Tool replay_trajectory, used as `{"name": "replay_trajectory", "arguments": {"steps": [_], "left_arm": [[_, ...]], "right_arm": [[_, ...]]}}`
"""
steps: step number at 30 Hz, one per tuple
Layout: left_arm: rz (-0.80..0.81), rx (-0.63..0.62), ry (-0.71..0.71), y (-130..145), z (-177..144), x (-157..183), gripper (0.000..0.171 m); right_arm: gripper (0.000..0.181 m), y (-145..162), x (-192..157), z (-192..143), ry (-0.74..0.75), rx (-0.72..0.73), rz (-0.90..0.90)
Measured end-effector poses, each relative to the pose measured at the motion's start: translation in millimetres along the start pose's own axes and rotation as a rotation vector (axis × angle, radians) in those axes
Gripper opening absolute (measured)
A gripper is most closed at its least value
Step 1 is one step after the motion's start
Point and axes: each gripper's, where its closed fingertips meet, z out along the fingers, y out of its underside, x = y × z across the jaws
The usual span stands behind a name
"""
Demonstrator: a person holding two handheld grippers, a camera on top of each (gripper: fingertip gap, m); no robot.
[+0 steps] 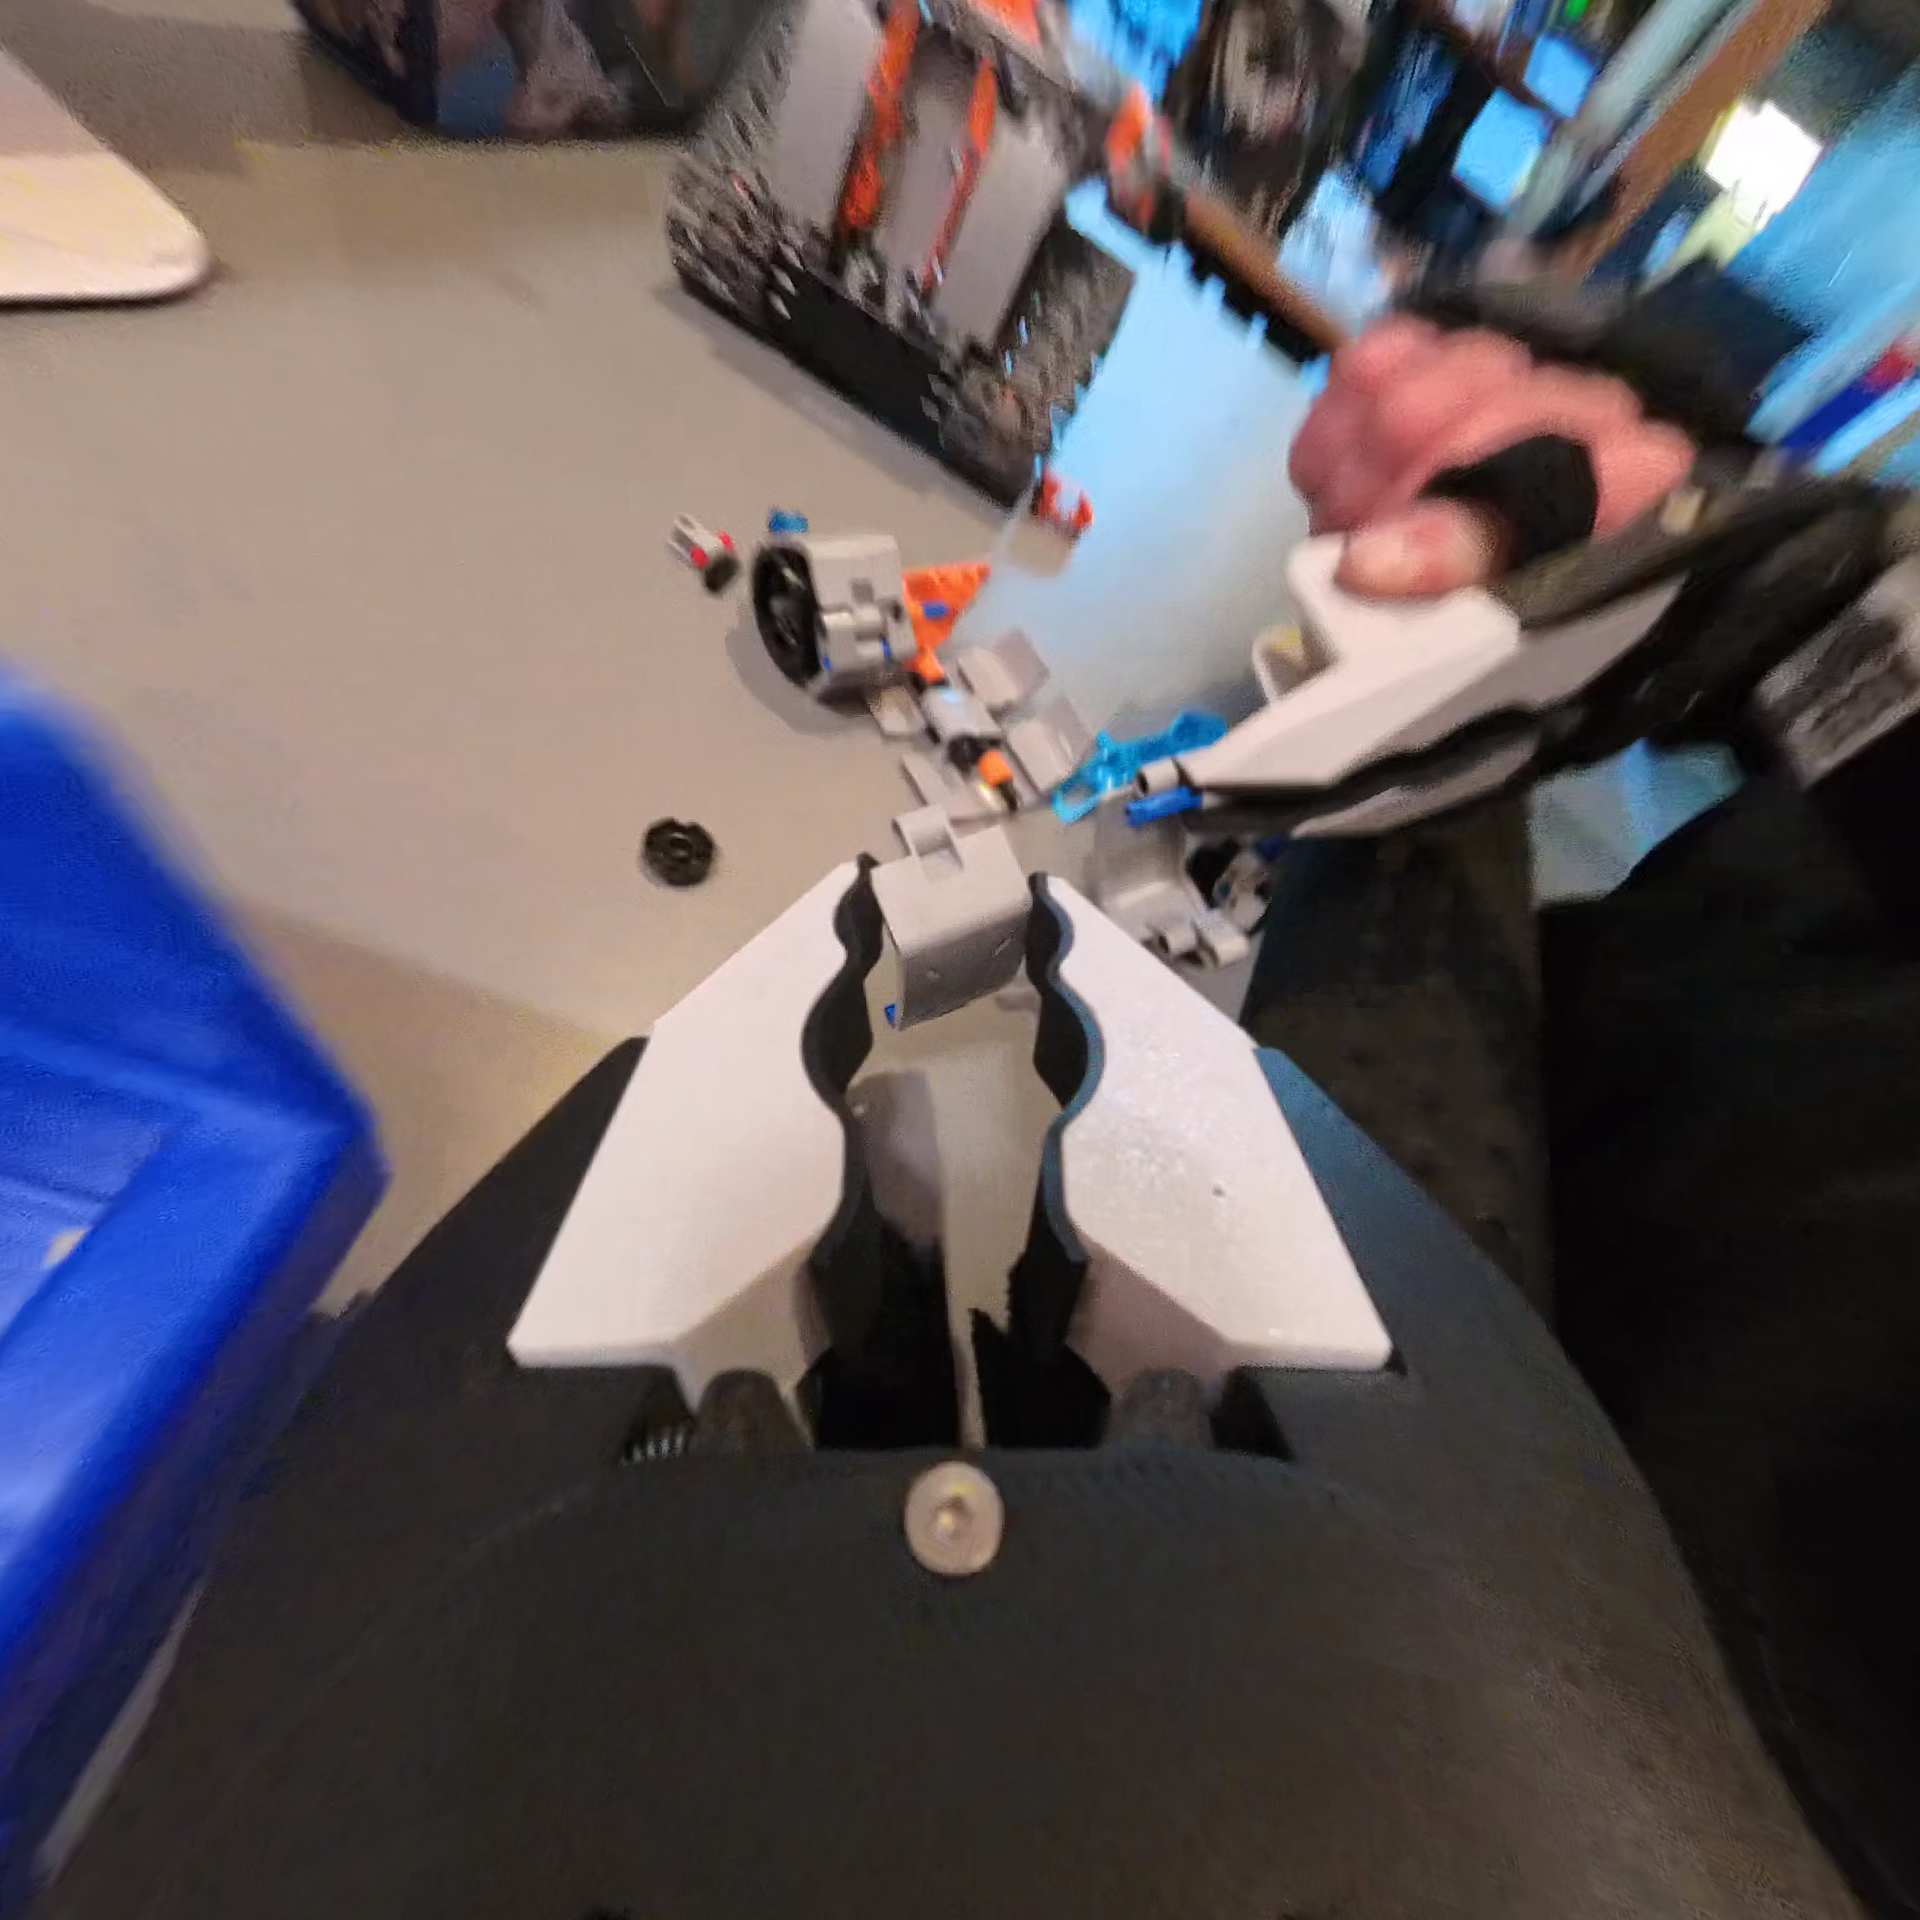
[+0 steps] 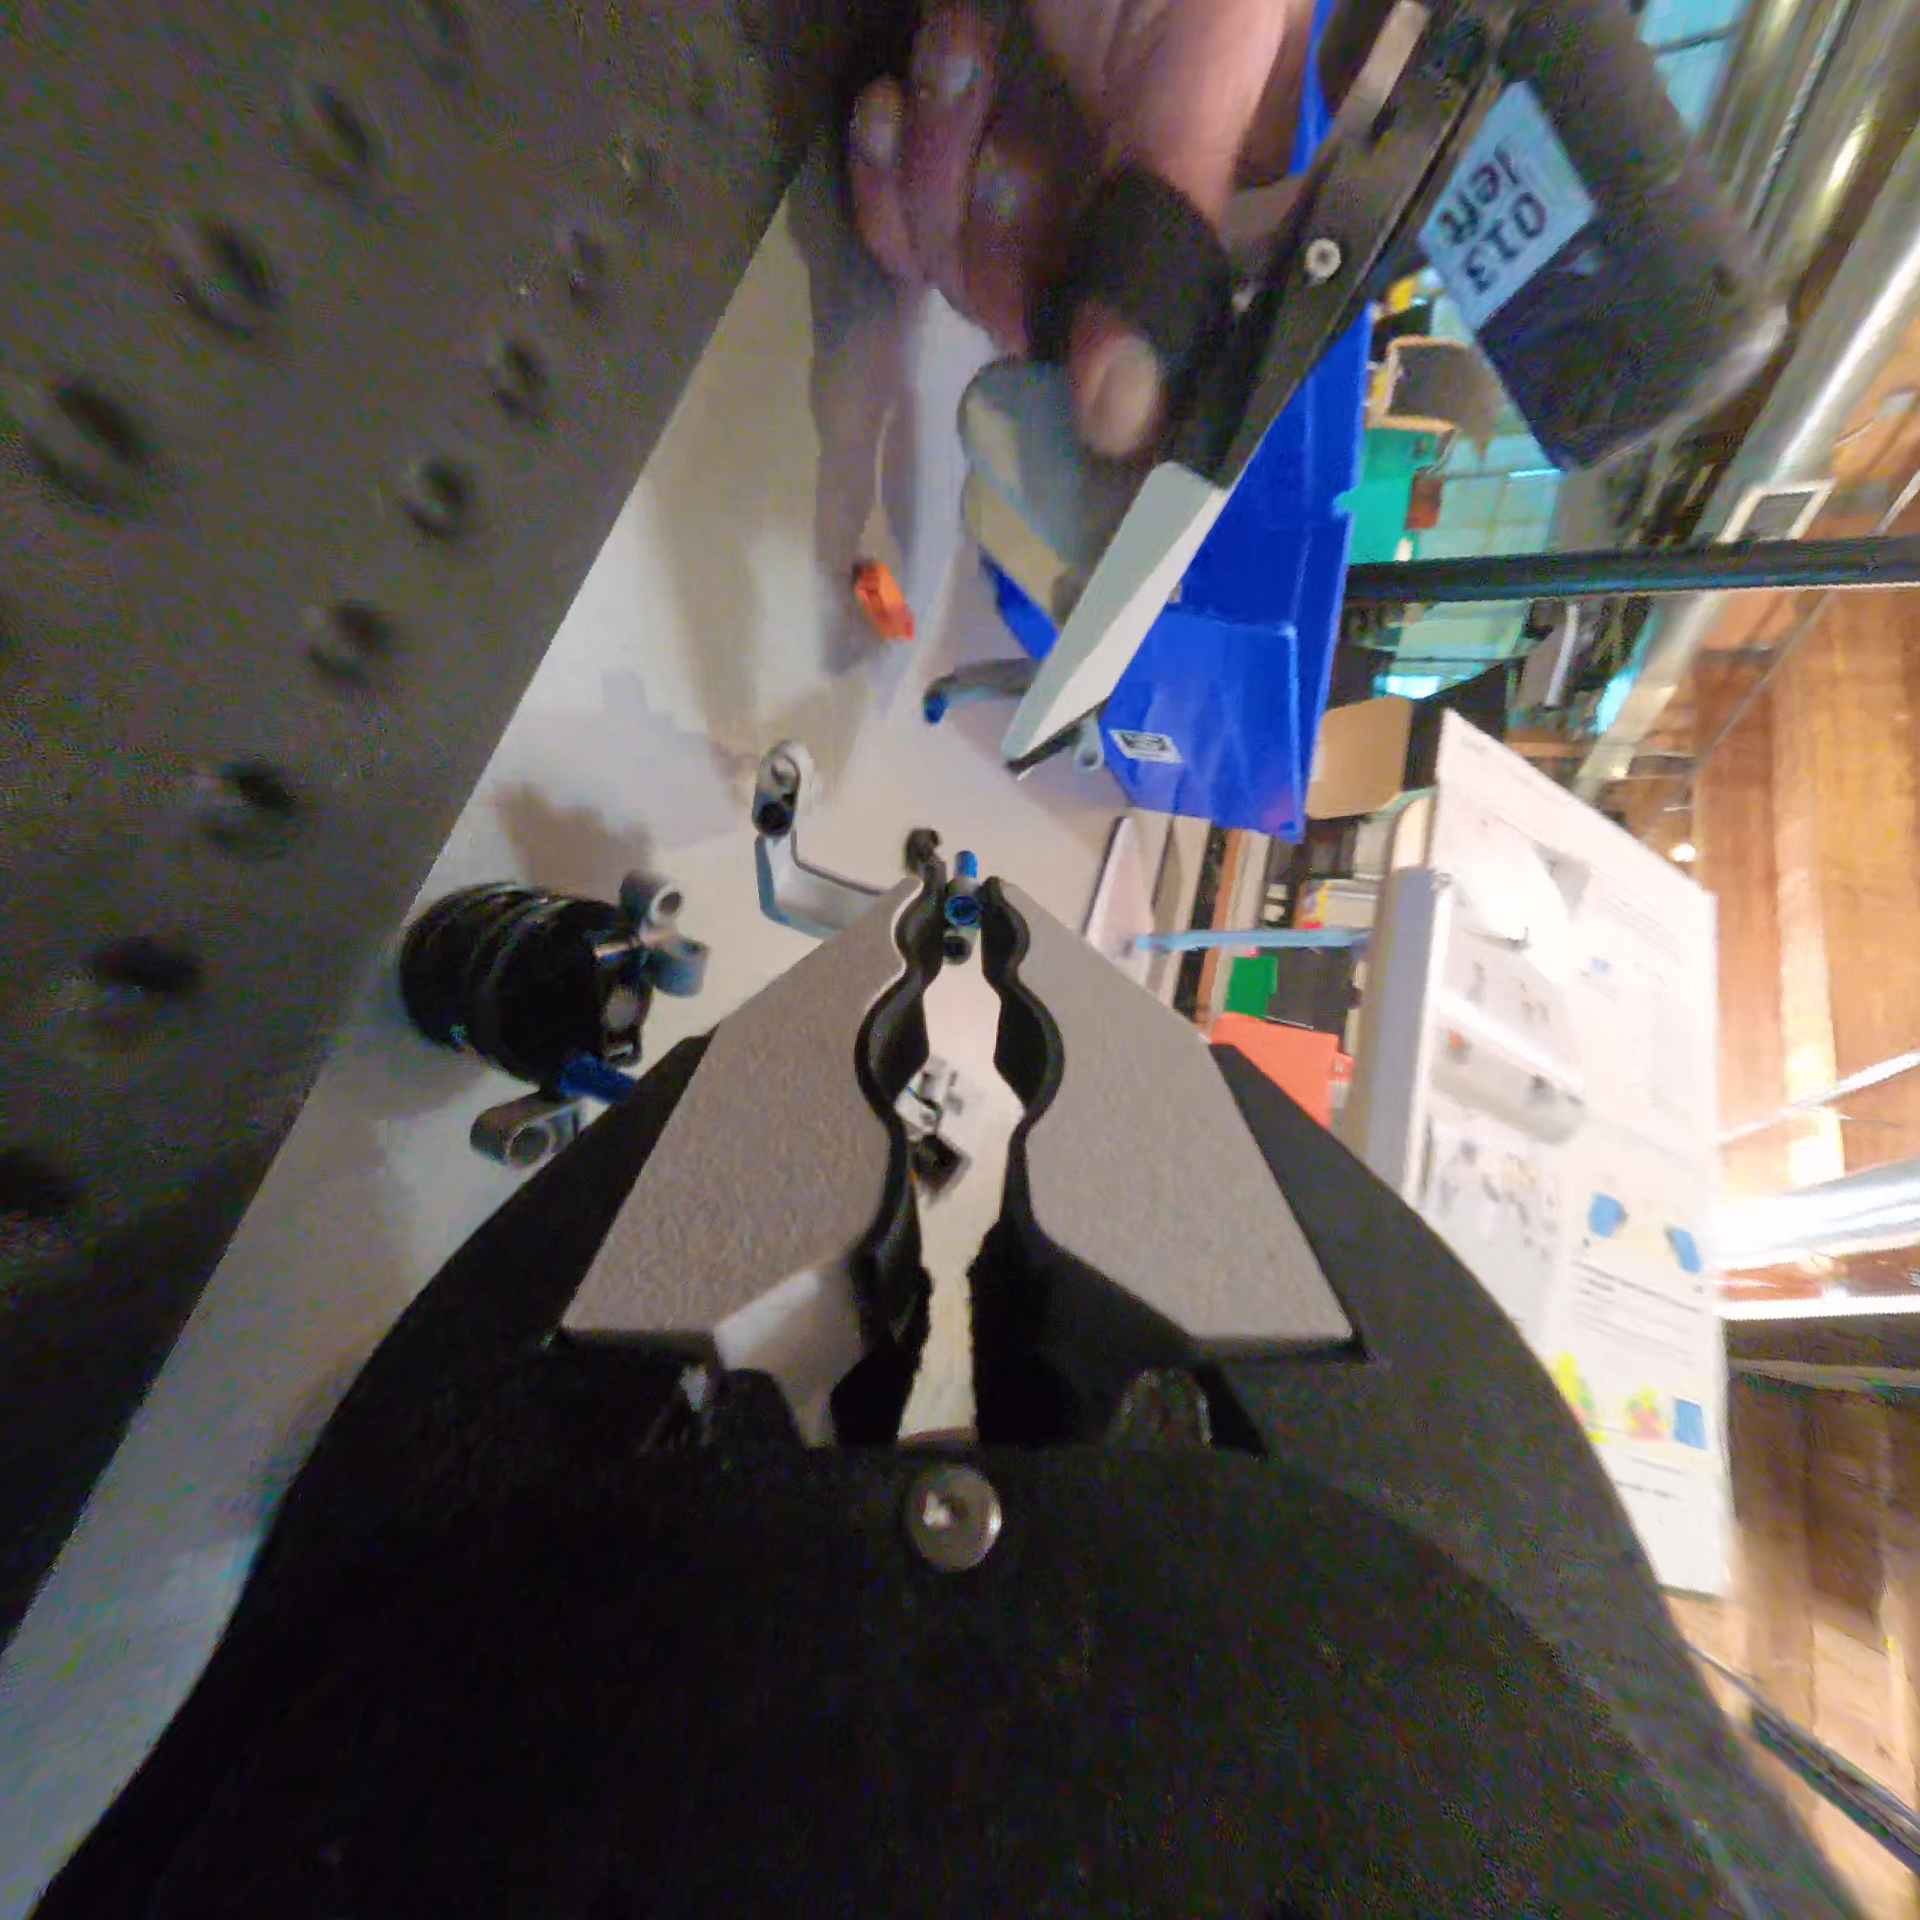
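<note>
Left gripper [image 1: 951,914] pinched a grey curved building-brick panel [image 1: 951,935] between its fingertips, lifted clear of the grey table [image 1: 364,623], with a blue bin [image 1: 156,1195] close on its left. Right gripper [image 2: 958,904] was pressed almost together on a small blue pin [image 2: 962,883] at its very tips; in the left wrist view it [image 1: 1164,784] came in from the right, low over the scattered parts, tips aimed at the pile.

Loose pieces lay beyond: a grey block with a black round end [image 1: 831,613], an orange piece [image 1: 940,597], a translucent blue part [image 1: 1132,764], a black round stud [image 1: 677,852]. A black wheel assembly [image 2: 520,987] sat near the right gripper.

Judging by the grips, each hold was shallow, so steady squeeze and slow motion would suit; the pin looked likeliest to slip. A person's hand [image 1: 1455,488] wrapped the right gripper's handle, which was rolled on its side; another hand [image 2: 1039,208] held the left one, angled down toward the table.
</note>
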Motion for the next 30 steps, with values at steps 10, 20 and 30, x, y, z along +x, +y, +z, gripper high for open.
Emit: {"name": "replay_trajectory", "arguments": {"steps": [10, 20, 30], "left_arm": [[-0.012, -0.302, 0.129, 35.9, 18.2, 23.7, 0.03], [0.31, -0.142, -0.028, 5.7, 8.5, 31.2, 0.064], [0.794, -0.032, -0.204, -17.6, 18.1, 70.6, 0.007]], "right_arm": [[0.004, 16.7, 4.2, 3.3, -0.202, 0.048, 0.3], [0.004, 19.5, 20.4, -1.3, -0.396, 0.176, 0.814], [0.005, 5.6, 34.7, 2.4, -0.535, 0.173, 1.072]]}}
